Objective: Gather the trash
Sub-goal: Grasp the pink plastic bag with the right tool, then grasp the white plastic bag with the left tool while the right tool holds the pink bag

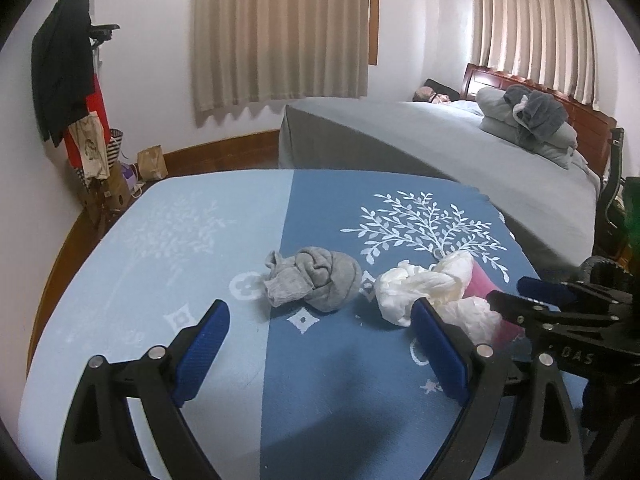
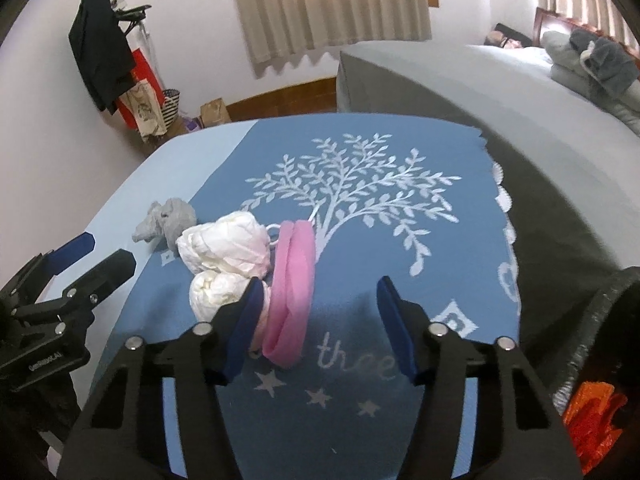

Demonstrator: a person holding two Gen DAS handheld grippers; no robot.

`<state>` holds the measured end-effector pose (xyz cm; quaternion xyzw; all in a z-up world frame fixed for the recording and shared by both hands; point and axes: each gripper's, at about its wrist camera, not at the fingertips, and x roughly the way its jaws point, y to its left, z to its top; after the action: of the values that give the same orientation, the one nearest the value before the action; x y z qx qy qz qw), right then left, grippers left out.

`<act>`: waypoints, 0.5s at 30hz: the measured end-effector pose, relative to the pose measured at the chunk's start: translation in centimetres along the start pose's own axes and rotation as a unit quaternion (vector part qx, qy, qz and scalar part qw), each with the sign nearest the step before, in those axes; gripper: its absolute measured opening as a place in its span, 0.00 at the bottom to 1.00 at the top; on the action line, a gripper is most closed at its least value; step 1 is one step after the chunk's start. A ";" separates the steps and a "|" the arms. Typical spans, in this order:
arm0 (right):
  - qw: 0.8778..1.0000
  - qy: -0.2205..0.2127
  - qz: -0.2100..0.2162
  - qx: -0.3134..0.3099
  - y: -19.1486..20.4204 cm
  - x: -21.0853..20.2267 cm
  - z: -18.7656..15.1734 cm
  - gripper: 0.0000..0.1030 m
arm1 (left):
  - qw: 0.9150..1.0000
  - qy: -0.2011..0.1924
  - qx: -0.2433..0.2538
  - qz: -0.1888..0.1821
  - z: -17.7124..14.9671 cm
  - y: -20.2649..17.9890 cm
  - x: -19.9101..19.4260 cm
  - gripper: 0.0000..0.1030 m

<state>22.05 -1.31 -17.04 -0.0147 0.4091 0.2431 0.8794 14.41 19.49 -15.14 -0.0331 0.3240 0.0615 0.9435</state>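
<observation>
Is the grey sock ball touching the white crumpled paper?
Apart. The left wrist view shows blue cloth between the grey sock ball and the white crumpled paper.

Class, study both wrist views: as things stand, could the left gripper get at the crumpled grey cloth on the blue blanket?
Probably yes. The left gripper is open, and the grey cloth lies just ahead with bare blanket between them; the white paper wads sit off to its right.

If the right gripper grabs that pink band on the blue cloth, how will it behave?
The pink band looks like soft folded fabric, so probably floppy and light. It lies flat, unlikely to roll. It touches the white crumpled paper, which might drag along.
</observation>
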 end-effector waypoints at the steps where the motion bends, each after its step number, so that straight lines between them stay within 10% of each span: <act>1: 1.000 0.004 0.005 -0.002 0.1 0.2 0.0 0.44 | 1.000 0.001 0.000 0.000 0.0 0.2 0.1 0.88; 15: 0.999 0.016 0.030 -0.010 0.4 0.4 -0.3 0.10 | 1.000 0.009 -0.005 -0.005 -0.5 0.4 0.4 0.88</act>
<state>21.92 -0.82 -17.45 -0.0148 0.4210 0.2732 0.8648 14.35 19.85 -15.79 -0.0397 0.3319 0.0578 0.9407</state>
